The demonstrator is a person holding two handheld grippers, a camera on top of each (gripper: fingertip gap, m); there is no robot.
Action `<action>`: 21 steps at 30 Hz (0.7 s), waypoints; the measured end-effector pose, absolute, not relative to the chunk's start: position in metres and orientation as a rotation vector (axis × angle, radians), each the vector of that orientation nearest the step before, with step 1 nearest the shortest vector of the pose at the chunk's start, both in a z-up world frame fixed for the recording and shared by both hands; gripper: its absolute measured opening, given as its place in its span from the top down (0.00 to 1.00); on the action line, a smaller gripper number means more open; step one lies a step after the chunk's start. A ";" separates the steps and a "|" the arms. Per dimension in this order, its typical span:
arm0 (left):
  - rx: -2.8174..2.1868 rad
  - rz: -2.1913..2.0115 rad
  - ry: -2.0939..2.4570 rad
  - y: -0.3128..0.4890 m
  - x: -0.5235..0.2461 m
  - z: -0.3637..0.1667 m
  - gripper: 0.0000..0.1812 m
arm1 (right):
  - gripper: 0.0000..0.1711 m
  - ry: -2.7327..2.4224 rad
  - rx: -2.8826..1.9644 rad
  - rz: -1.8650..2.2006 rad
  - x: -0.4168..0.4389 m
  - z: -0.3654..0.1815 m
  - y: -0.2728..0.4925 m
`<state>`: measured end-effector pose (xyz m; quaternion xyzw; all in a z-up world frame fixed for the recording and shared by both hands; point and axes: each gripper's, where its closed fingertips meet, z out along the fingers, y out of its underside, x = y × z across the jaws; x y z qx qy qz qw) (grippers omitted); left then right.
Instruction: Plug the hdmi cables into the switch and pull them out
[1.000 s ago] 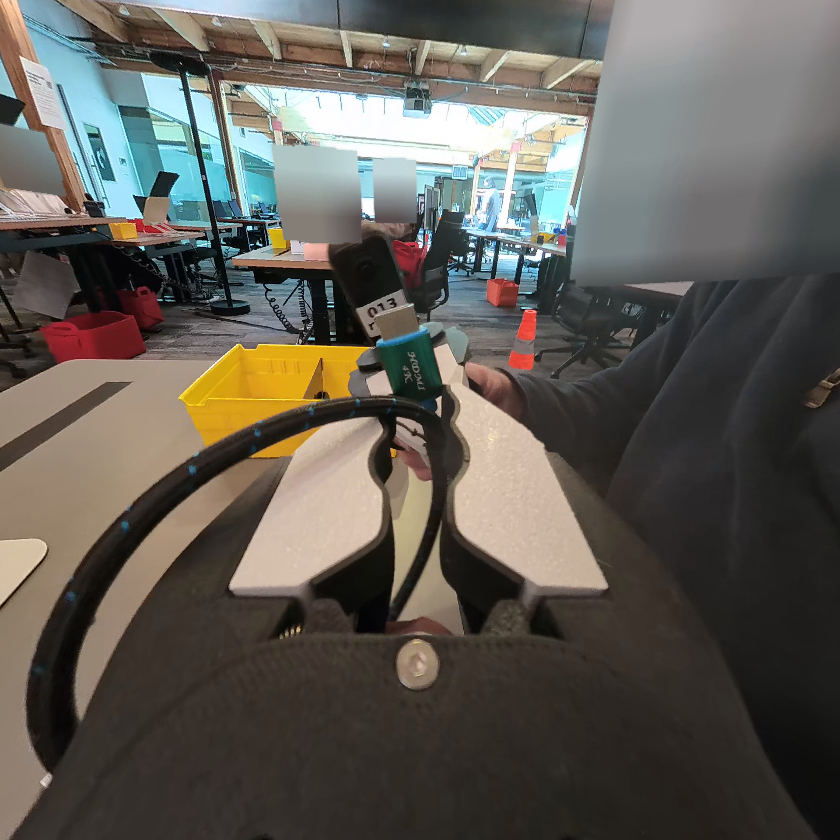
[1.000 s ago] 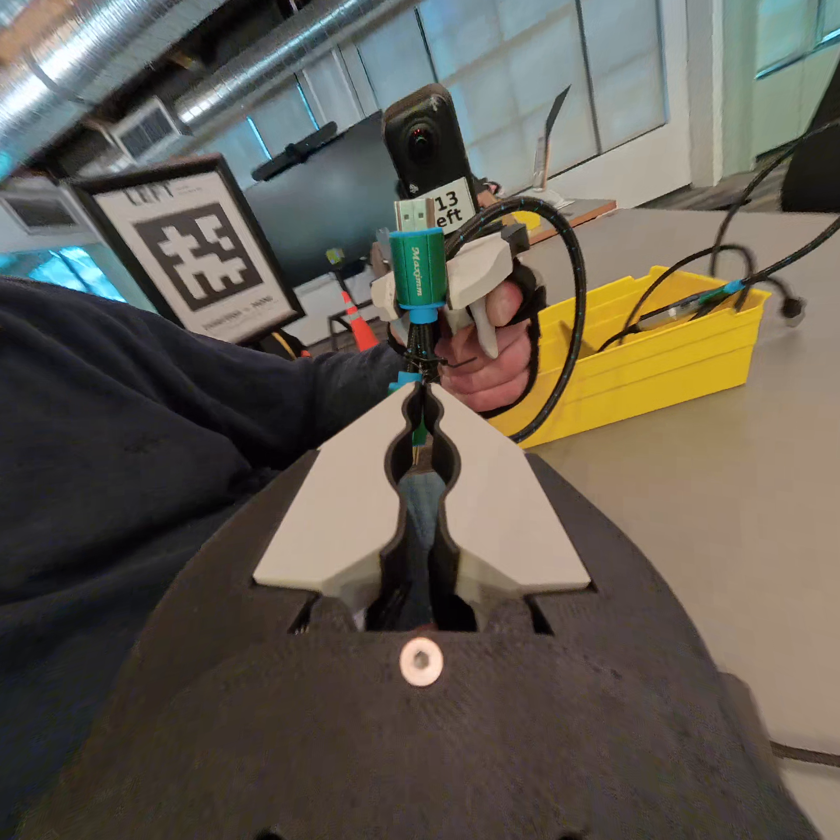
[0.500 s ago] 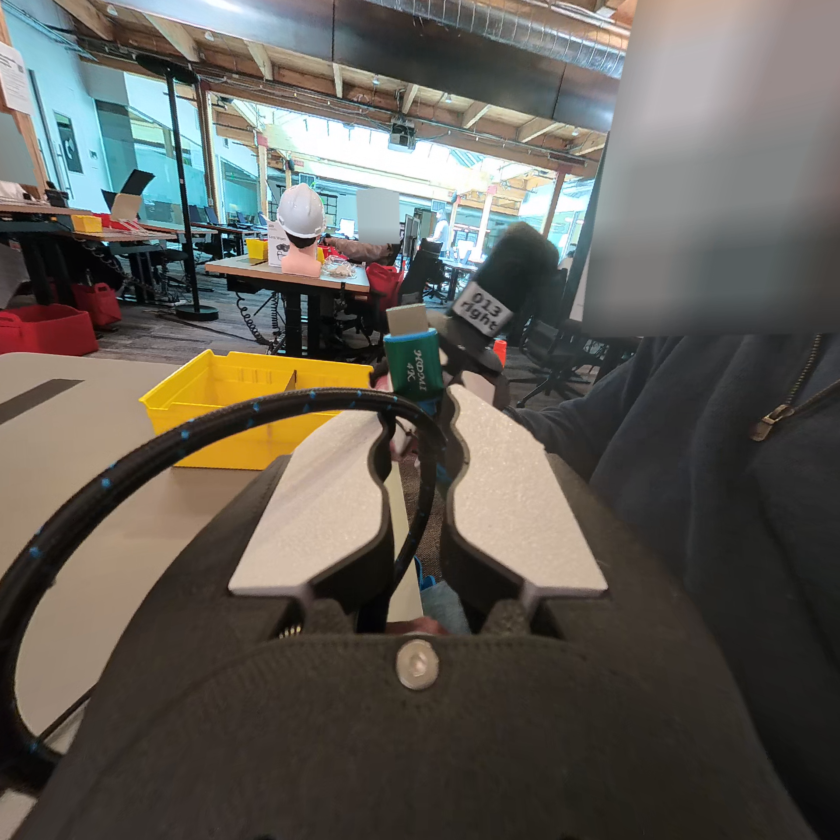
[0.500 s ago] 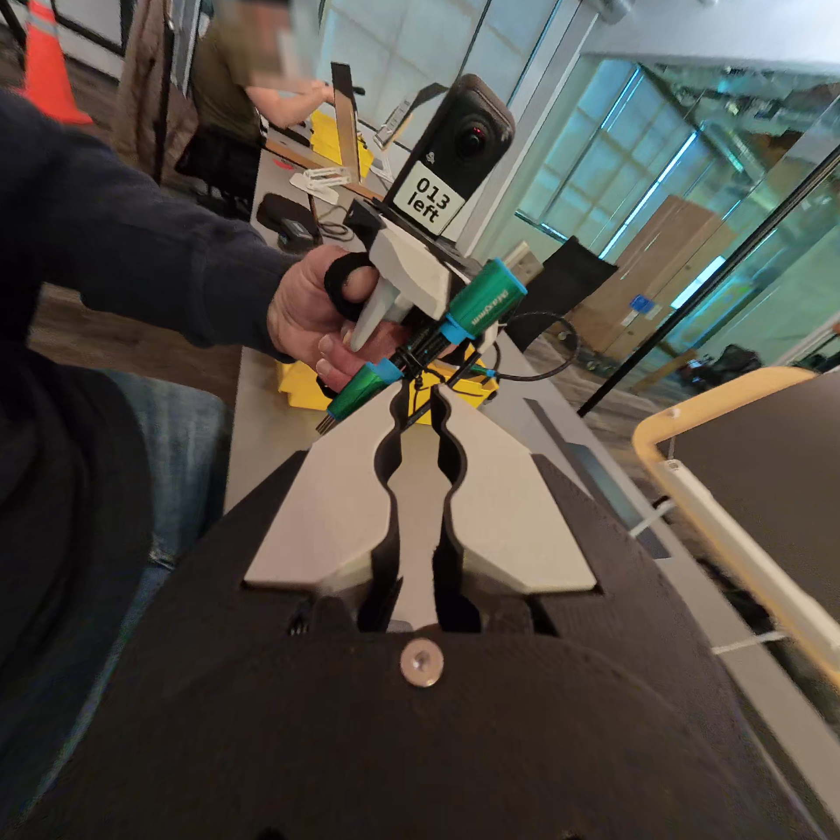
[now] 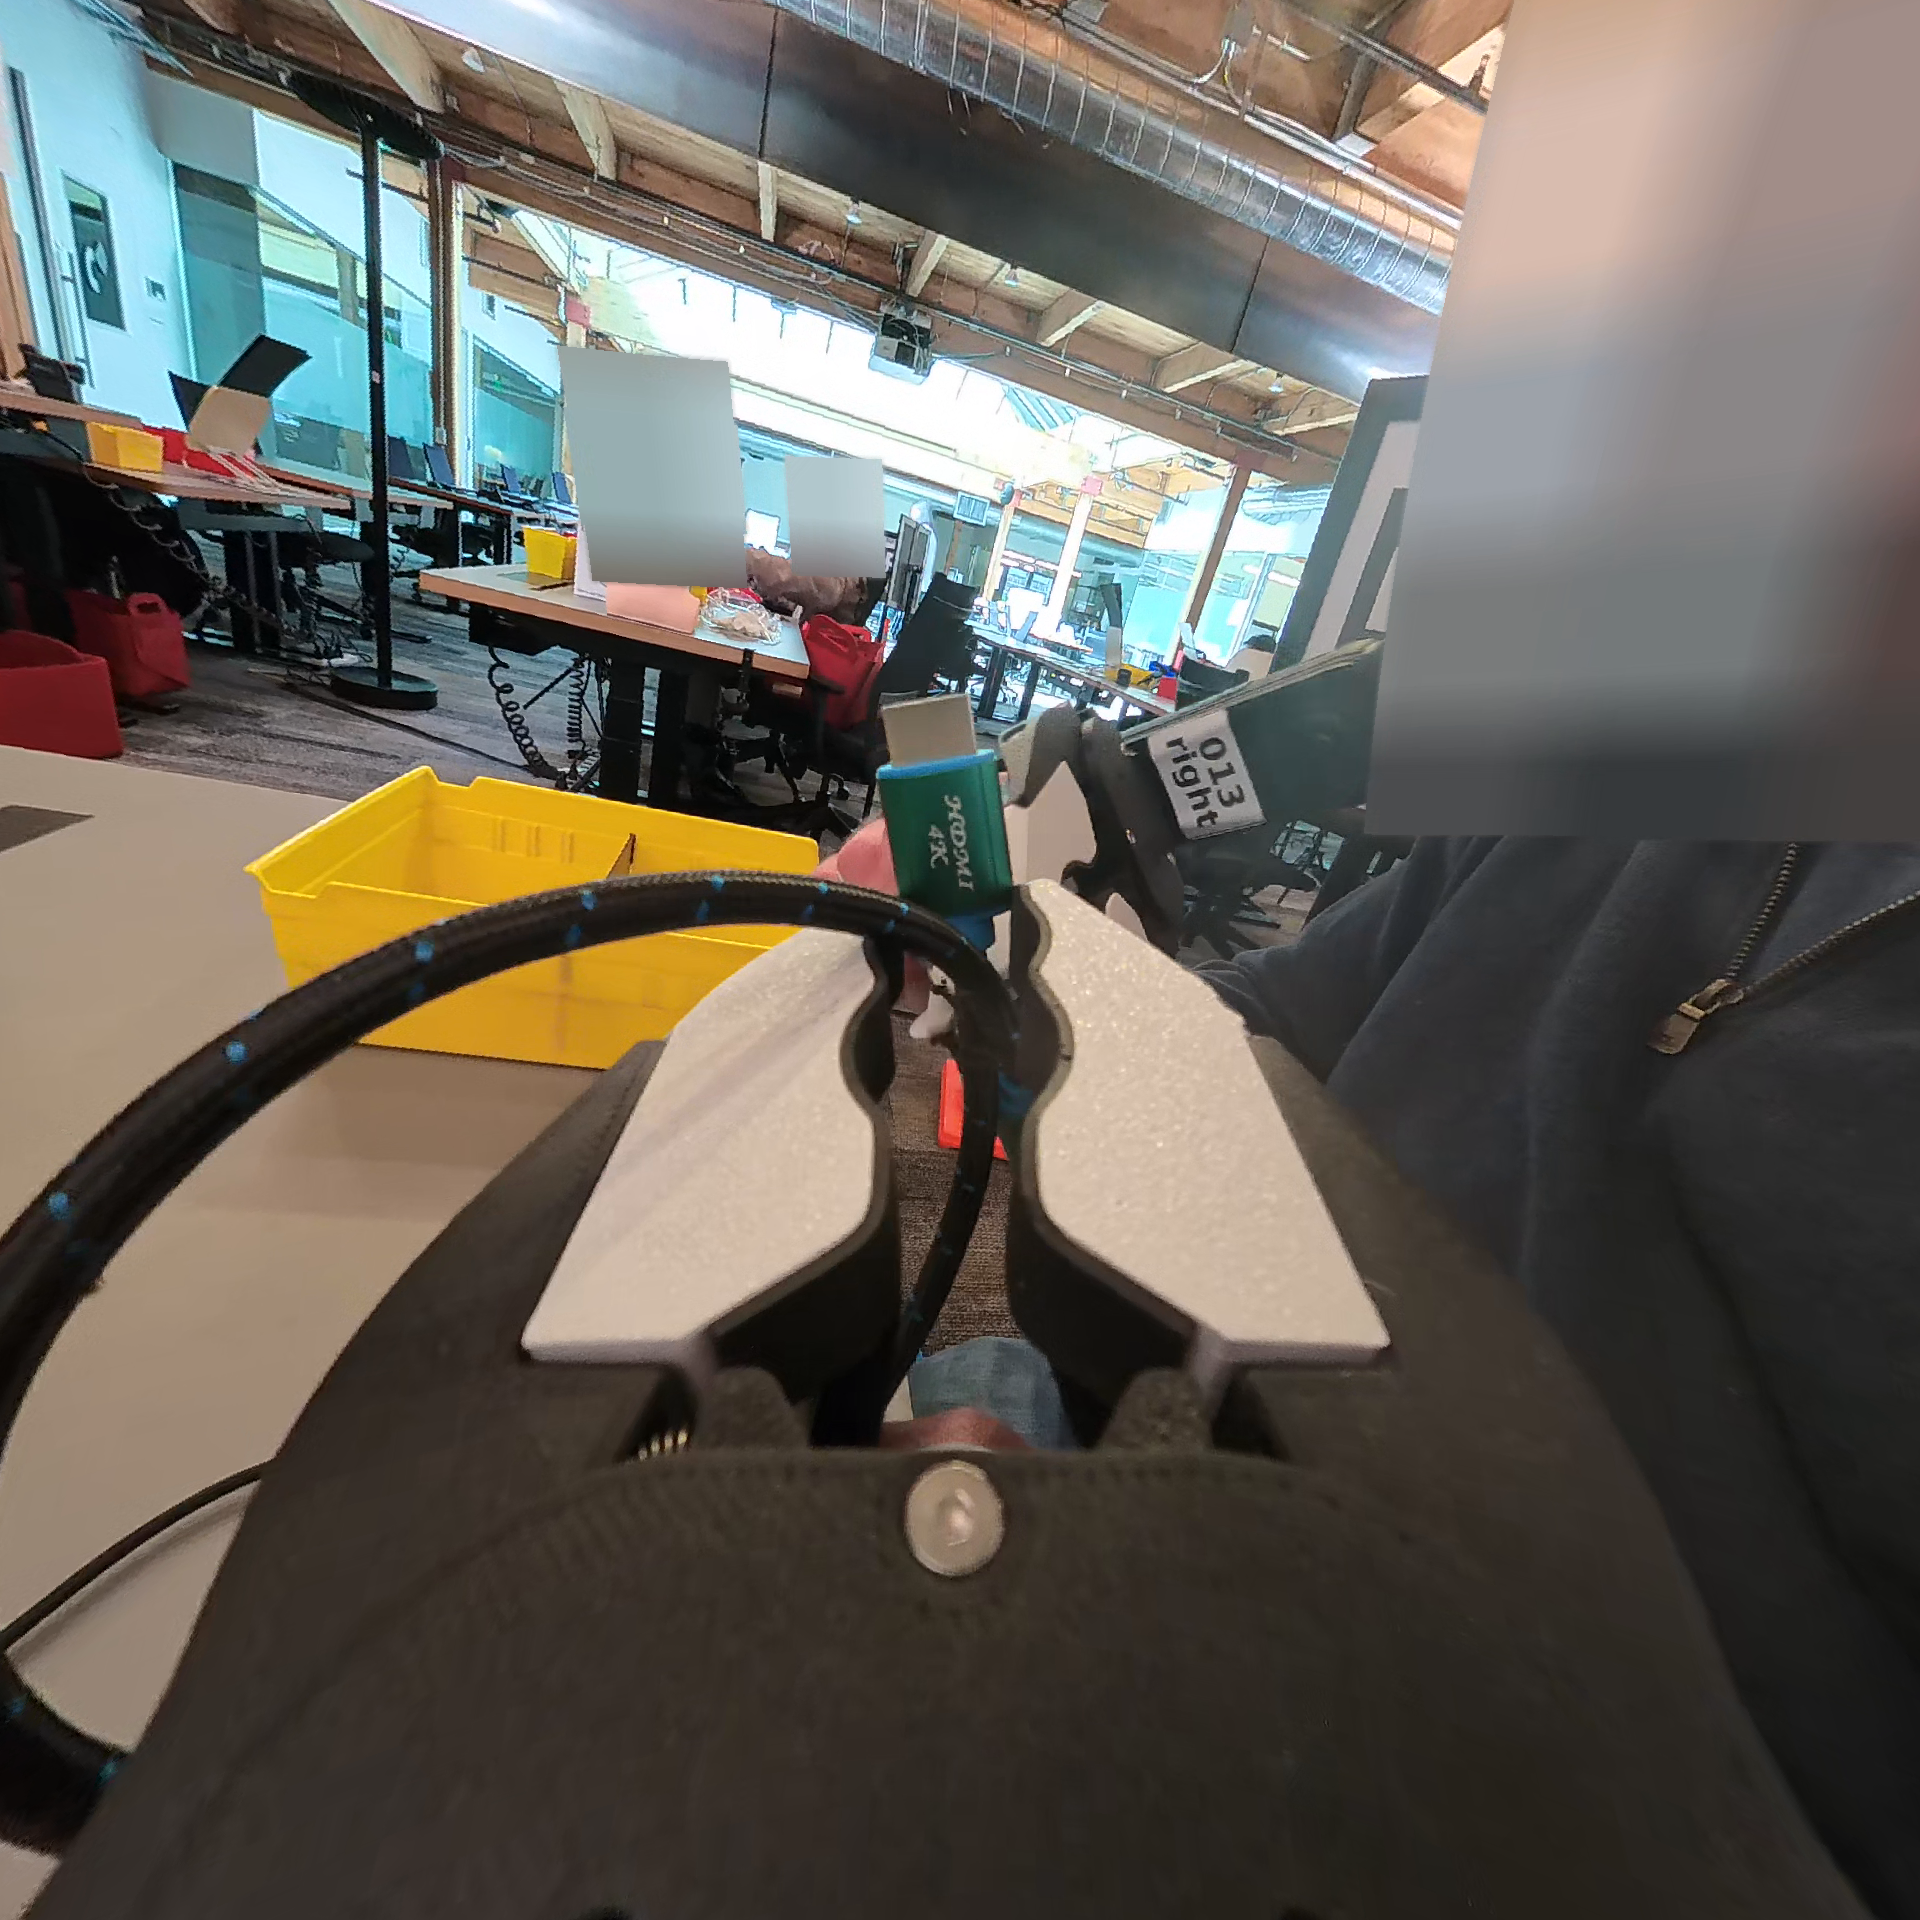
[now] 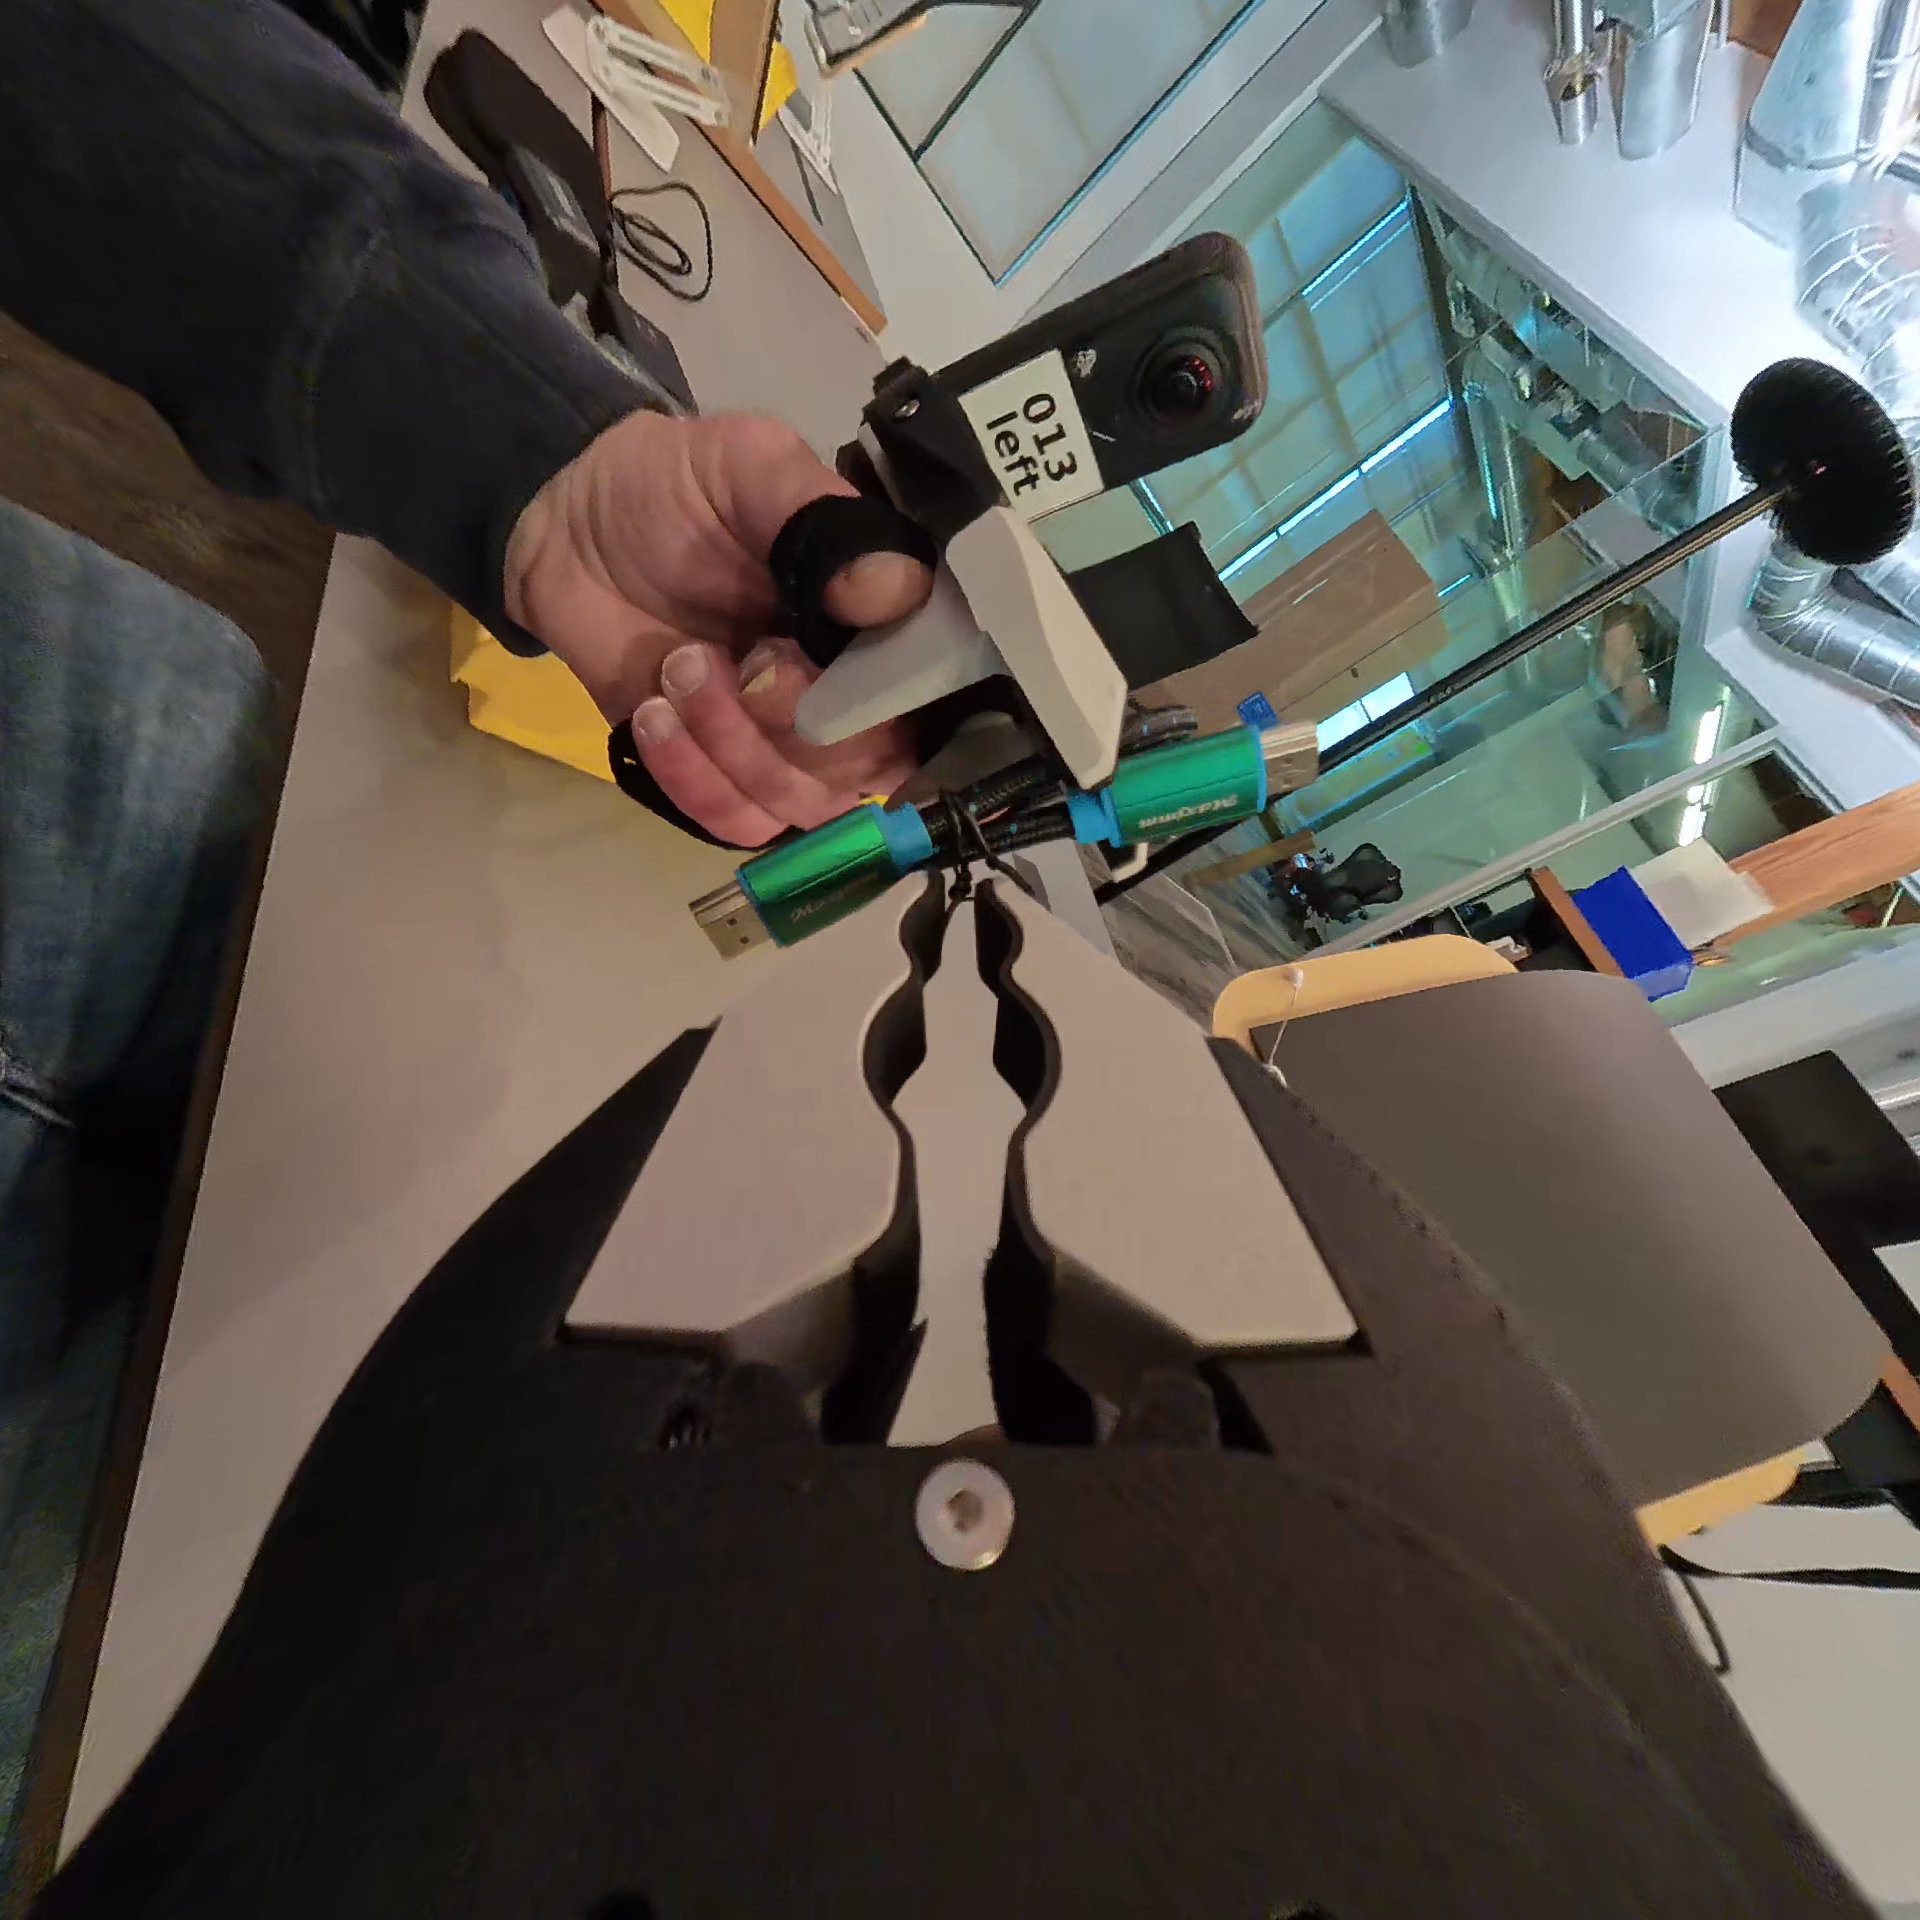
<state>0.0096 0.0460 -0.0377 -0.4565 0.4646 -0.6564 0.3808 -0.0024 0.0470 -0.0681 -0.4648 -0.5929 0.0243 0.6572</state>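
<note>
One yellow bin (image 5: 520, 935) sits on a grey table (image 5: 156, 1039), open-plan workshop behind.

Each camera sits just behind its own claw, looking out along the fingers. The left view faces level across the bench (image 5: 156, 1091) toward the open office, the right claw (image 5: 1049, 821) close at centre. The right view is rolled sideways, facing the left claw (image 6: 1081, 748) up close. Both share the green plug (image 5: 943, 836) (image 6: 1184, 781).
</note>
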 end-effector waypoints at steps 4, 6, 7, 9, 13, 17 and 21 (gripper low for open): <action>-1.169 -1.655 1.196 0.046 0.010 -0.039 0.90 | 0.99 -1.358 -1.098 0.088 -0.002 -0.074 0.048; -1.169 -1.645 1.198 0.046 0.010 -0.039 0.90 | 0.99 -1.349 -1.135 0.153 -0.002 -0.074 0.048; -1.168 -1.636 1.198 0.046 0.011 -0.039 0.90 | 0.99 -1.338 -1.155 0.181 -0.001 -0.075 0.049; -1.165 -1.618 1.209 0.046 0.011 -0.040 0.90 | 0.99 -1.316 -1.203 0.287 -0.001 -0.075 0.048; -1.160 -1.557 1.237 0.046 0.011 -0.040 0.90 | 1.00 -1.241 -1.317 0.561 0.001 -0.077 0.048; -1.155 -1.517 1.261 0.045 0.011 -0.041 0.90 | 1.00 -1.184 -1.400 0.775 0.001 -0.078 0.046; -1.147 -1.457 1.303 0.043 0.012 -0.043 0.90 | 1.00 -1.082 -1.498 1.134 0.000 -0.079 0.041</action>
